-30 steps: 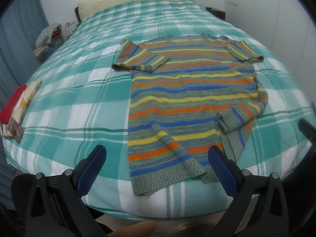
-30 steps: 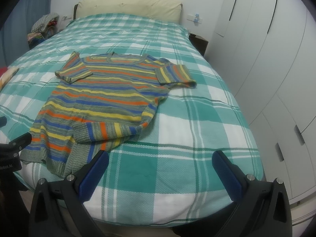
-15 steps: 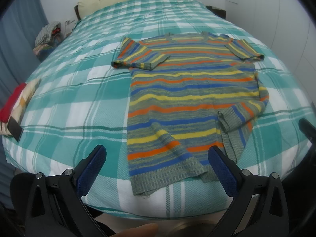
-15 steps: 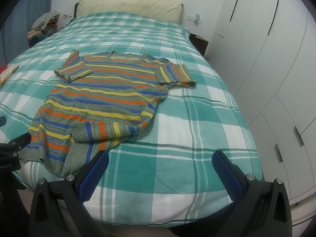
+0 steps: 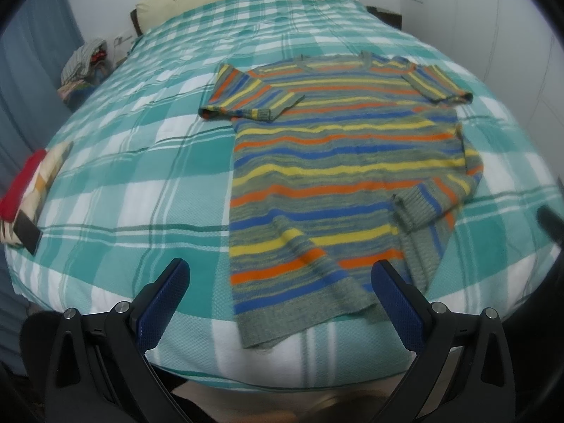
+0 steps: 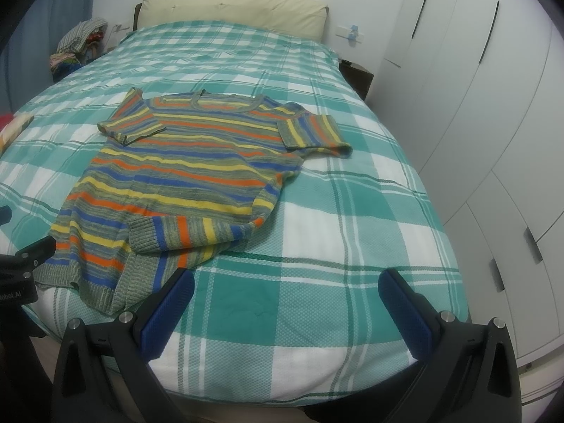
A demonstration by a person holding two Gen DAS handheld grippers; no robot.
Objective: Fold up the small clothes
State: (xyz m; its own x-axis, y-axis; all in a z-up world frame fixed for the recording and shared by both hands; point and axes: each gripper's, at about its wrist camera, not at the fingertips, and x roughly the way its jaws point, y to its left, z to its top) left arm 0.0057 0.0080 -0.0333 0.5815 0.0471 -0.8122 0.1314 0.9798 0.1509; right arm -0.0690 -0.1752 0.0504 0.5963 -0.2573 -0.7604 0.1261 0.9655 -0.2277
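Observation:
A striped knit sweater [image 5: 338, 162] in grey, blue, yellow and orange lies flat on the bed, neck toward the pillow, hem near the front edge. Its lower right corner is folded up over the body [image 5: 430, 204]. It also shows in the right wrist view [image 6: 183, 176], to the left. My left gripper [image 5: 278, 278] is open and empty, just above the hem at the bed's front edge. My right gripper [image 6: 285, 292] is open and empty over bare bedspread, to the right of the sweater.
The bed has a teal and white checked bedspread [image 6: 352, 229] and a cream pillow [image 6: 229, 7]. A red and patterned folded pile [image 5: 28, 190] lies at the left edge. White wardrobe doors [image 6: 493, 105] stand right. A clothes heap [image 5: 84, 67] sits beside the bed.
Both grippers have shifted slightly forward toward the bed. The sweater has not moved.

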